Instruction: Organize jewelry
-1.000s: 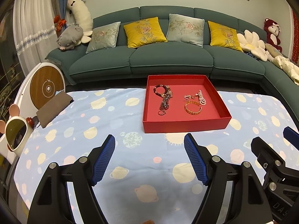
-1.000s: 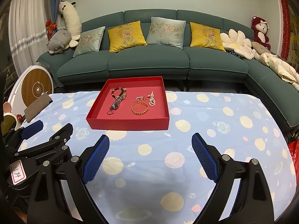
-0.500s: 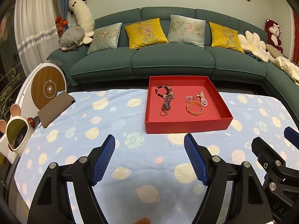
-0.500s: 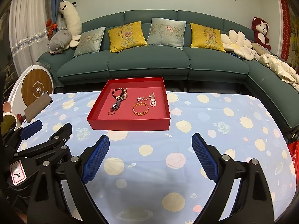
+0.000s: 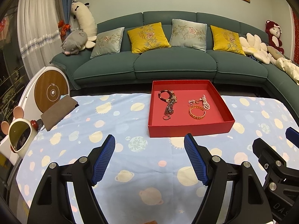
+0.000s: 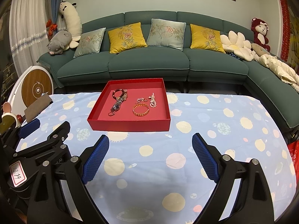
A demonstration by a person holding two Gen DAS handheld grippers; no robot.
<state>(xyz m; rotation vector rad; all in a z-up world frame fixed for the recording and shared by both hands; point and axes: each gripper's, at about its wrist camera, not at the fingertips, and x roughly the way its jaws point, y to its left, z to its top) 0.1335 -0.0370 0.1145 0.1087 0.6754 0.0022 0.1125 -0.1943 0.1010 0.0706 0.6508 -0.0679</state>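
Now | both my tools spread wide, holding nothing: left tool [image 5: 149,160], right tool [image 6: 150,156] | jewelry inside shallow square red cardboard tray [image 6: 129,125], straight ahead on worktop | right tool slightly nearer its orange-gold bangle [image 6: 141,109]

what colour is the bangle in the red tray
Orange-gold. The bangle lies on the floor of the red tray, clearest in the right wrist view.
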